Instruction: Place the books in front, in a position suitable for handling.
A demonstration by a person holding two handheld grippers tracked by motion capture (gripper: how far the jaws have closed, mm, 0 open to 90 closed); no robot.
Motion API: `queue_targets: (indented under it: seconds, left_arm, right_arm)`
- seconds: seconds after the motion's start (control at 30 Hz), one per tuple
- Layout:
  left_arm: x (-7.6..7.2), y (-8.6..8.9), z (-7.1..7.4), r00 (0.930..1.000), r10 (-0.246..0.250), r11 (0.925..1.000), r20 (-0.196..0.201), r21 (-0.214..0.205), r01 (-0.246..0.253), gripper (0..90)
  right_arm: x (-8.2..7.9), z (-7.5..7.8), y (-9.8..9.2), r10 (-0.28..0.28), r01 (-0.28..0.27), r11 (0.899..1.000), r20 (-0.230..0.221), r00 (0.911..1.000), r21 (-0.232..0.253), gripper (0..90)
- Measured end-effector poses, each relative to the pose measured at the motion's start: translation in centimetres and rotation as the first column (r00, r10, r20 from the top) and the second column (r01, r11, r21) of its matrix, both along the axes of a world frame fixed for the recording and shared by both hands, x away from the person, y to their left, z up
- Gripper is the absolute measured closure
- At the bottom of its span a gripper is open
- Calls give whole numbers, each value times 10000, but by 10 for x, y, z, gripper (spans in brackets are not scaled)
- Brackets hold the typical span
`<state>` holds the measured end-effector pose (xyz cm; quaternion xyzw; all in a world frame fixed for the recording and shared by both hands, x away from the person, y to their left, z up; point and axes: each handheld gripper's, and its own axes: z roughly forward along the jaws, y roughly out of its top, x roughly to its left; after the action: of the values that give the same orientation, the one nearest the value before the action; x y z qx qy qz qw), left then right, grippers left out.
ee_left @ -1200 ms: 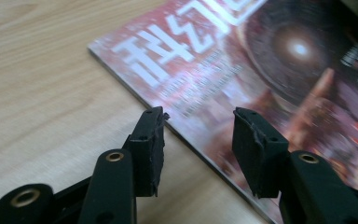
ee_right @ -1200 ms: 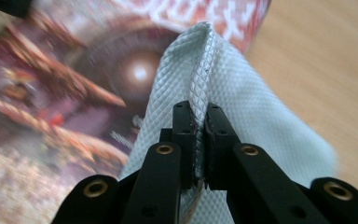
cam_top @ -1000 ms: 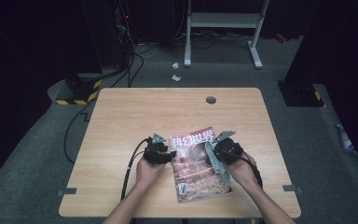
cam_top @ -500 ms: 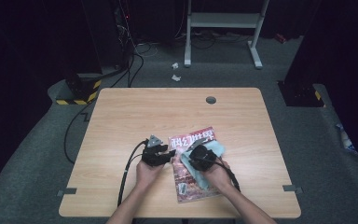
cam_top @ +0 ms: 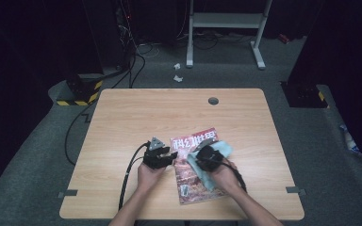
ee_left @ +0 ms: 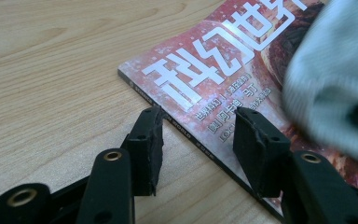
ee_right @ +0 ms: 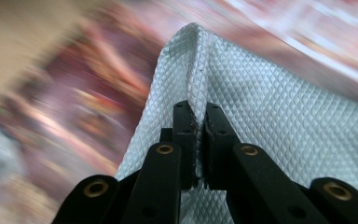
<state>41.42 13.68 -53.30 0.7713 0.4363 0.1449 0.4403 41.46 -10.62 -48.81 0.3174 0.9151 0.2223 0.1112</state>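
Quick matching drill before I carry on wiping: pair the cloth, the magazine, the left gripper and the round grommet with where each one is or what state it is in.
Things:
1. cloth
2. magazine
3. left gripper
4. round grommet

States or places:
A. jaws apart, straddling the magazine's edge near its corner
B. set into the table top near the far edge
C. pinched between the shut jaws of the right gripper
D. lying flat near the table's front edge, red cover up

Pairs: 1-C, 2-D, 3-A, 4-B
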Motion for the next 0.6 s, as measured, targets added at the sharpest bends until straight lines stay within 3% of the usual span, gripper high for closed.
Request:
queue_targets:
  seconds: [0.07, 0.13, 0.23, 0.37, 0.47, 0.6]
  left_arm:
    - [0, 0, 0, 10000, 10, 10000, 28, 12, -10, 522]
    - [0, -2, 0, 10000, 46, 10000, 40, 19, -46, 520]
    - [0, -2, 0, 10000, 53, 10000, 81, 55, -54, 518]
    - [0, -2, 0, 10000, 52, 10000, 71, 46, -52, 518]
    - [0, -2, 0, 10000, 47, 10000, 75, 59, -48, 518]
    - [0, -2, 0, 10000, 43, 10000, 57, 41, -43, 519]
  right_arm:
    - [5, 1, -26, -838, 839, 9964, 54, 9965, -112, 850]
    - [8, 4, -46, -1280, 1280, 9918, -23, 9918, -7, 851]
    - [6, 5, -48, -1369, 1375, 9900, 207, 9904, -319, 850]
    - [-2, 2, -19, -684, 699, 9959, 270, 9973, -581, 850]
    - [-11, 0, 15, 240, -239, 9996, 37, 9997, -171, 849]
    - [-23, -2, 63, 1552, -1550, 9877, -92, 9878, 212, 849]
